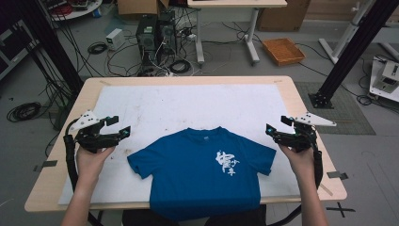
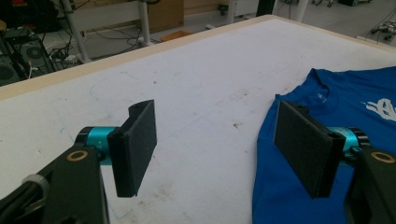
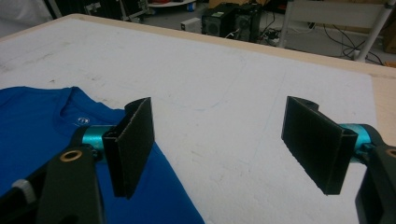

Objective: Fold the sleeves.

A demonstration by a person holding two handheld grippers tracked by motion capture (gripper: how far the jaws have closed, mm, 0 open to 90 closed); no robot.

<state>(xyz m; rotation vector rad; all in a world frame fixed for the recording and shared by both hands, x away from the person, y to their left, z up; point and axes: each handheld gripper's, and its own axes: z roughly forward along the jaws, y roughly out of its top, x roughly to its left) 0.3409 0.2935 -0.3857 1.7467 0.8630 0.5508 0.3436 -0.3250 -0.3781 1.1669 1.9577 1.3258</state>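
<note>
At the near edge of the desk [image 1: 301, 101] a blue T-shirt [image 1: 202, 174] lies flat, face up, with its hem hanging a little over the edge toward the person and its collar pointing away; the white print sits on the chest. It seems to be spread like this so that both sleeves are free to be taken, probably for folding. On each side of it a hand holds a hand-held gripper: the left hand-held gripper [image 1: 118, 126] hovers just beside the left sleeve, and the right hand-held gripper [image 1: 277, 126] just beside the right sleeve, neither touching the cloth. Both have their jaws wide apart and hold nothing, which I judge to be a ready pose before a grasp. The forearms come in nearly straight, the wrists are level, and the jaws point inward and forward over the white mat [image 1: 188, 103]. Farther off, beyond the desk, cables and an orange tray [image 1: 283, 51] lie on the floor.
</note>
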